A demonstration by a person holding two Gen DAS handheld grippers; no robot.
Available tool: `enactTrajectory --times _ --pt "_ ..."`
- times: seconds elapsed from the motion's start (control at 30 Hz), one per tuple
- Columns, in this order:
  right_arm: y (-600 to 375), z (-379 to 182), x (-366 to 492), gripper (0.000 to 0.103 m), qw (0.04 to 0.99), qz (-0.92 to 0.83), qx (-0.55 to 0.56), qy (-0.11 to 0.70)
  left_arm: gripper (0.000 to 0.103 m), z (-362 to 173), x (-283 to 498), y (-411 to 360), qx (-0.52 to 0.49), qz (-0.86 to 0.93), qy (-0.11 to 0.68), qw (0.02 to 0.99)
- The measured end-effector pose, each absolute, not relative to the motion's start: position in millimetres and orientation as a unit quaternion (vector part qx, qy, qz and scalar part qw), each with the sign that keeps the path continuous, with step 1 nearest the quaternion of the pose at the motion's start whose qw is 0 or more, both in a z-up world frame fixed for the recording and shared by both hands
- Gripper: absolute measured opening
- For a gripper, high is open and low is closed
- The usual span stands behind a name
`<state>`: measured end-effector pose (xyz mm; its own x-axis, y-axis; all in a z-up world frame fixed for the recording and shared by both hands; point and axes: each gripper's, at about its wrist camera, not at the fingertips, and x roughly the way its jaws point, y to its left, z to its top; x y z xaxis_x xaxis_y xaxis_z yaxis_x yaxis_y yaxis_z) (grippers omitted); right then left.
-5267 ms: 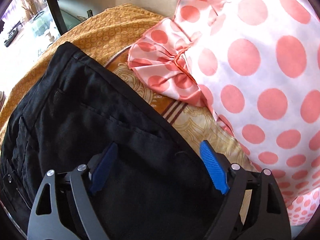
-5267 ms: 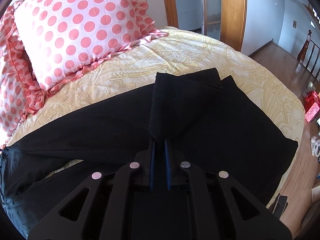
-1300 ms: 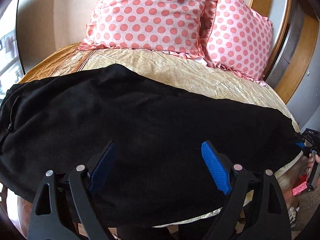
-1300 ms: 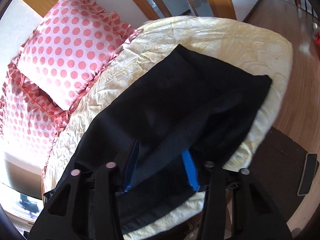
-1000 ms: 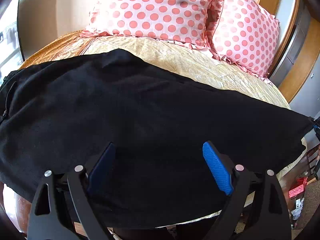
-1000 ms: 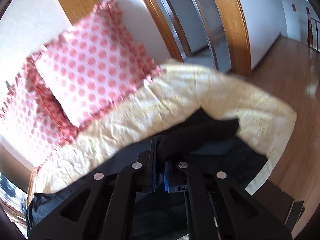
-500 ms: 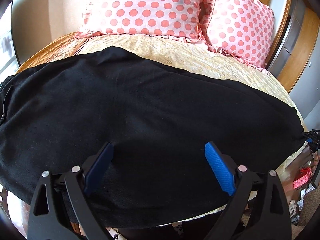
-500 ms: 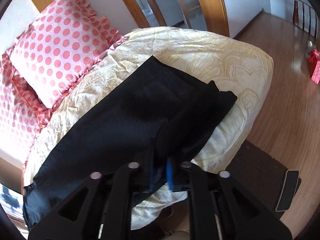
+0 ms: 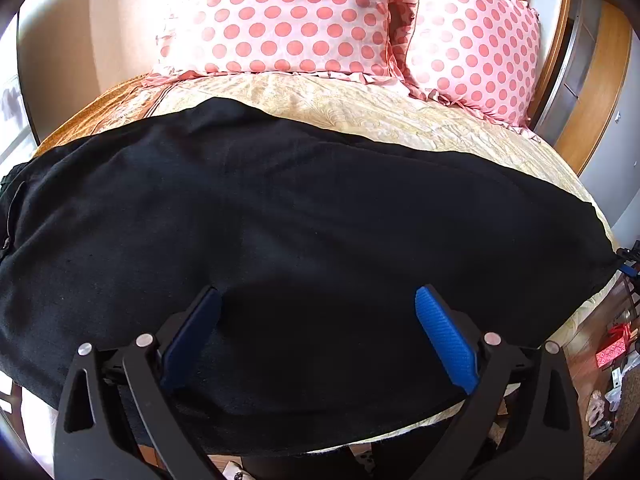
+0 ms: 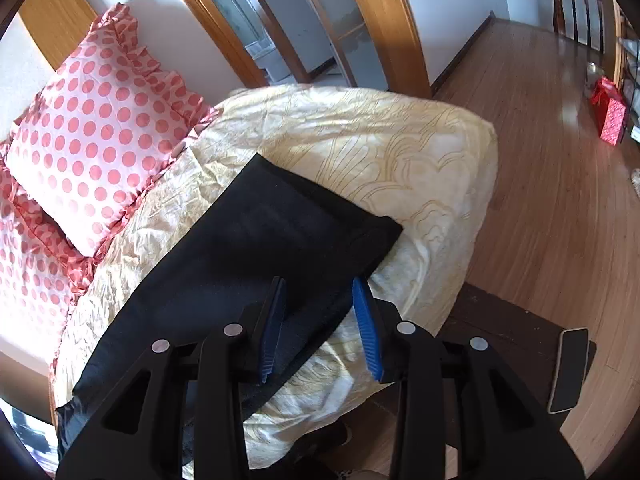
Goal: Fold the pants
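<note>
Black pants (image 9: 304, 240) lie flat and lengthwise across a cream bedspread (image 9: 360, 108), legs stacked, waistband at the far left. My left gripper (image 9: 316, 300) is open and empty above the middle of the pants near the bed's front edge. My right gripper (image 10: 318, 294) is open and empty over the leg hems (image 10: 304, 232), which lie flat near the foot-side corner of the bed (image 10: 420, 152). The right gripper also shows at the far right edge of the left wrist view (image 9: 630, 268).
Two pink polka-dot pillows (image 9: 280, 20) (image 9: 476, 48) lean at the head of the bed. Wooden floor (image 10: 560, 200) lies to the right, with a dark mat and a phone-like slab (image 10: 568, 368) on it, a red bag (image 10: 610, 114), and a door frame (image 10: 376, 12).
My right gripper let go of the leg hems and opened; the hems now lie flat on the bed. My left gripper stayed open and hovering over the pants.
</note>
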<state>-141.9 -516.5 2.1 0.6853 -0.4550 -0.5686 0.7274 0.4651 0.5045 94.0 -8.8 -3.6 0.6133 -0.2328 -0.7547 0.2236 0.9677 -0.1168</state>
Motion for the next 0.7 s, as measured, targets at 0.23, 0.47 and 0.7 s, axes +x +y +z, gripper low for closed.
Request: enactTrajectory --times 0.23,0.47,0.7 --pt "-522 33 -130 0.008 0.873 -0.356 0.298 0.148 0.099 -4 96 -10 -0.006 -0.123 0.421 0.898" --pt "-531 5 -125 0.008 0.852 -0.377 0.308 0.194 0.100 -6 94 -13 0.004 -0.123 0.417 0.900" --pt "-527 5 -153 0.044 0.841 -0.379 0.345 0.173 0.101 -7 92 -14 0.010 -0.126 0.416 0.901"
